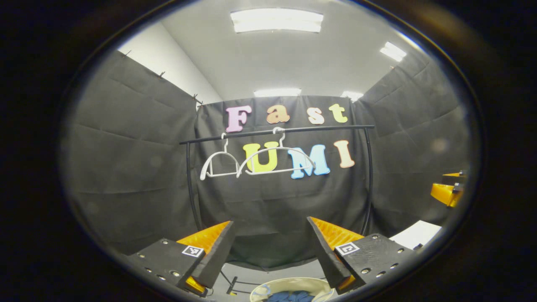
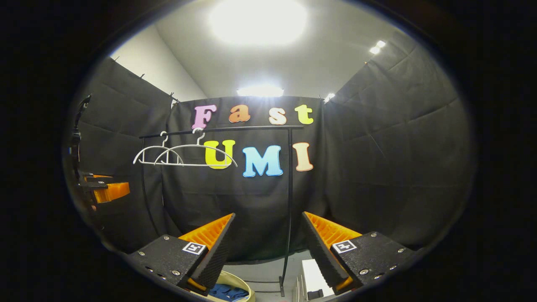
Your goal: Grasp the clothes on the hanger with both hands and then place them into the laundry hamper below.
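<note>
Two bare white hangers (image 1: 256, 161) hang from the black rail (image 1: 277, 131) of a clothes rack; they show again as hangers (image 2: 184, 153) in the right gripper view. Below the rack stands a cream laundry hamper (image 1: 289, 285) with blue clothes (image 1: 293, 297) inside, seen also as hamper (image 2: 237, 285) with blue clothes (image 2: 226, 291). My left gripper (image 1: 270, 247) is open with nothing between its fingers, held back from the rack and above the hamper. My right gripper (image 2: 268, 243) is open too and holds nothing. The other gripper appears at the edge of each view (image 1: 449, 191) (image 2: 102, 188).
The rack's black uprights (image 2: 289, 201) stand on a grey floor before the black cloth wall. A white block (image 1: 417, 235) lies at the right of the left gripper view, and a white object (image 2: 312, 279) sits on the floor near the rack's foot.
</note>
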